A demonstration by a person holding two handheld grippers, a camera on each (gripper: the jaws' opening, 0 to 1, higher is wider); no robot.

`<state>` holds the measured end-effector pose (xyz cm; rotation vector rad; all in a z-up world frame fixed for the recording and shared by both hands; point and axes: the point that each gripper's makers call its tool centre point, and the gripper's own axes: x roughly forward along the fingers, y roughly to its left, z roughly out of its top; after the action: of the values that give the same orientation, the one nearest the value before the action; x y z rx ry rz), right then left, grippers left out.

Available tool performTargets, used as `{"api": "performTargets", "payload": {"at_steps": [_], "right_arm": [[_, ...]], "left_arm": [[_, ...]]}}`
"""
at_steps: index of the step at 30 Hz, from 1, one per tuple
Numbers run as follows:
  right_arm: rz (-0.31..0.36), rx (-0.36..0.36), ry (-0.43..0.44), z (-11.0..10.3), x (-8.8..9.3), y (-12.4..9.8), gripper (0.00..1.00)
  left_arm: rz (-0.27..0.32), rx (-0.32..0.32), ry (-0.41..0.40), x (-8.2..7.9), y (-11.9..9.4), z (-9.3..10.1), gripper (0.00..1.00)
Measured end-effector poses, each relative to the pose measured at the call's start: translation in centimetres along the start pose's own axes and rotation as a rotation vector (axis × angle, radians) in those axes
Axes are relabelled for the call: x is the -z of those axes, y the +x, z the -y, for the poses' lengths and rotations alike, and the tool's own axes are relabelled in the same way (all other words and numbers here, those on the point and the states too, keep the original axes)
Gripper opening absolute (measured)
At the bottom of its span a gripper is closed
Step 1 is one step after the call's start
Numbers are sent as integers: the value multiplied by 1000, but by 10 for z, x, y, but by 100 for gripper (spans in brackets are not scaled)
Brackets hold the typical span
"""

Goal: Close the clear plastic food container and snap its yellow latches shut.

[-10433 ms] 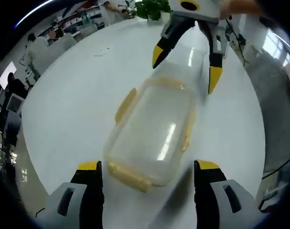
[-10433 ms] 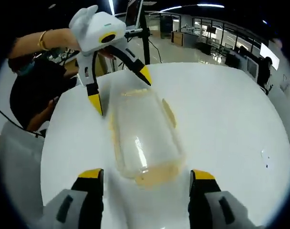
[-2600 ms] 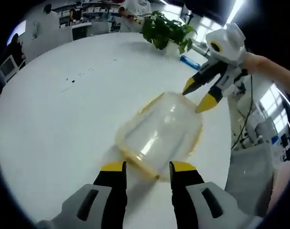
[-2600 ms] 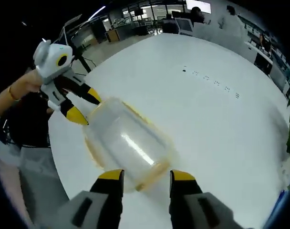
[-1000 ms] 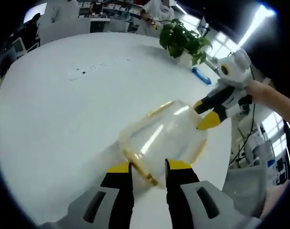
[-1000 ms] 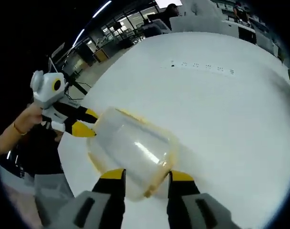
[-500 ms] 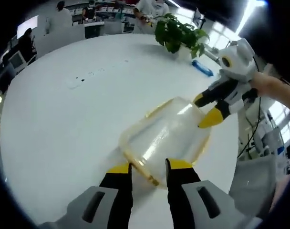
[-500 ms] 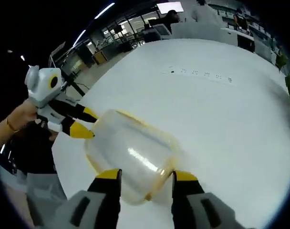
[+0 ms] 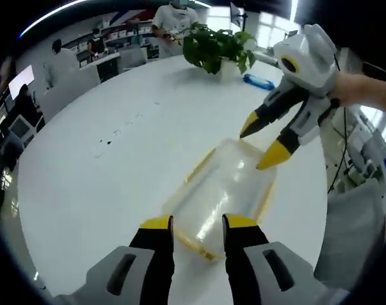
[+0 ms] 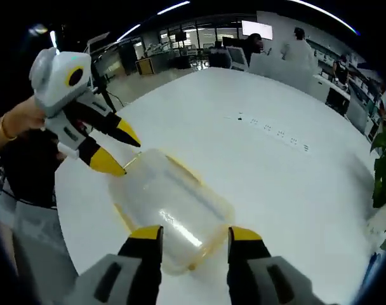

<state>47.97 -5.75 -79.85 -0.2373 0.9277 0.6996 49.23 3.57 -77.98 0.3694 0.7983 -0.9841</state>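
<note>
Both grippers sit at opposite short ends of the clear plastic food container (image 9: 221,190), which lies on the round white table (image 9: 104,171). From the left gripper view, my left gripper (image 9: 196,221) has its yellow-tipped jaws parted only narrowly, one on each side of the near end's yellow latch (image 9: 194,243); I cannot tell whether the tips are pressing it. Across the container, the right gripper (image 9: 259,147) comes down from the upper right, held in a person's hand (image 9: 364,94), its jaws spread in a modest gap with the tips at the far end of the lid. From the right gripper view, my right gripper (image 10: 190,234) shows that same modest gap, jaws straddling the near end of the container (image 10: 167,206), and whether they touch it I cannot tell. There the left gripper (image 10: 117,152) reaches in from the left, its lower tip touching the far corner of the lid. The yellow rim of the container shows along both long sides. A potted green plant (image 9: 215,44) and a small blue object (image 9: 259,81) stand well apart, at the far edge of the table.
</note>
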Motion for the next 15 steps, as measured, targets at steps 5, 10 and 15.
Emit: {"api": "performTargets", "payload": {"at_steps": [5,10,15], "right_arm": [[28,-47,-90,-13,-15,4,34],[18,-62,-106,-16,-20,11,29],[19,-100,-132,-24,-26,21,27]], "left_arm": [[12,32,20,-3,9,14,27],[2,36,63,1,22,22,22],[1,47,84,7,28,31,27]]}}
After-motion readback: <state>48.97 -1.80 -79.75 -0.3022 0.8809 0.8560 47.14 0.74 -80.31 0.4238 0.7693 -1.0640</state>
